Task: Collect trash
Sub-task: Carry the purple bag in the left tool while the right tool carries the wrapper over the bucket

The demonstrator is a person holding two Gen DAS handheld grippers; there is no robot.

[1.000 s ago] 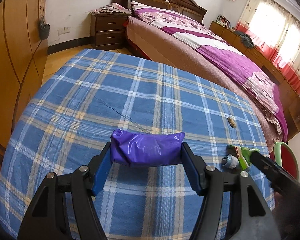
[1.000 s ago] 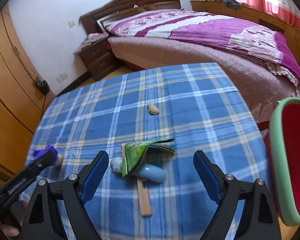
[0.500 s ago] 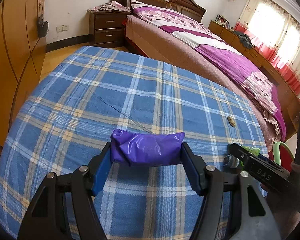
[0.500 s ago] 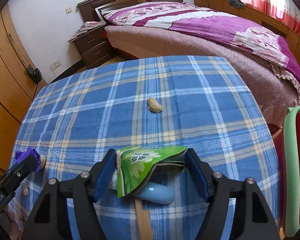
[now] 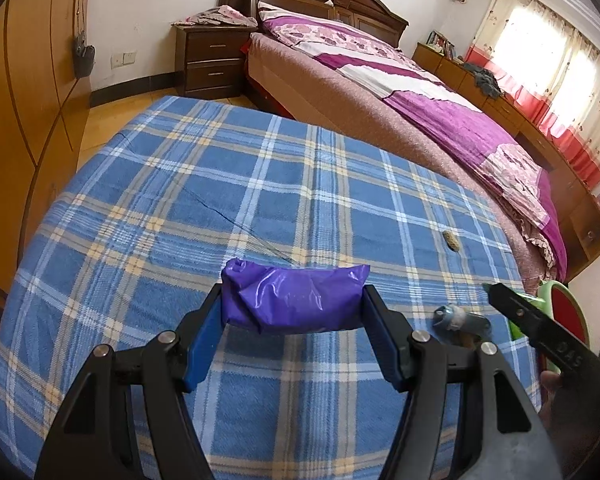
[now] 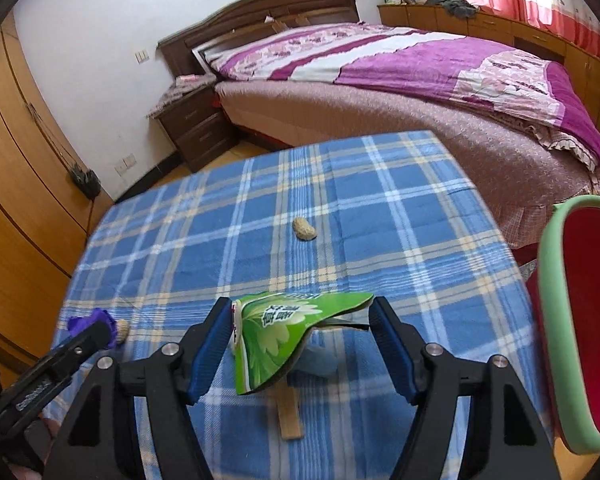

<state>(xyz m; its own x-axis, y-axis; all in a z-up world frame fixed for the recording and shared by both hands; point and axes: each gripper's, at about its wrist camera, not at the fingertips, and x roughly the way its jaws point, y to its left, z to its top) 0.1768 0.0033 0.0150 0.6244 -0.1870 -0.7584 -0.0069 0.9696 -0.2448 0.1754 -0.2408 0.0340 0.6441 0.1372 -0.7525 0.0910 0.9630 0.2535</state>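
- Left gripper (image 5: 294,312): jaws clamped on purple packet (image 5: 296,300), one pad at each end, held clear above blue plaid tablecloth (image 5: 260,184).
- Right gripper (image 6: 302,340): jaws at middling width, pinching green wrapper (image 6: 276,332) by its two edges; wrapper bowed upward, apparently just off the cloth.
- Under the wrapper: pale blue tube (image 6: 320,362) and flat wooden stick (image 6: 288,416), both lying on the cloth.
- Loose items: peanut (image 6: 305,229) mid-table; a second nut beside the left gripper's tip.
- Bin (image 6: 556,320): green rim, red inside, at the table's right edge.
- Step in hand, by judgement: both pieces gripped, carry pending.
- Next move calls for: swinging the wrapper rightward over the bin rim before letting go; grip on the thin foil may slip.
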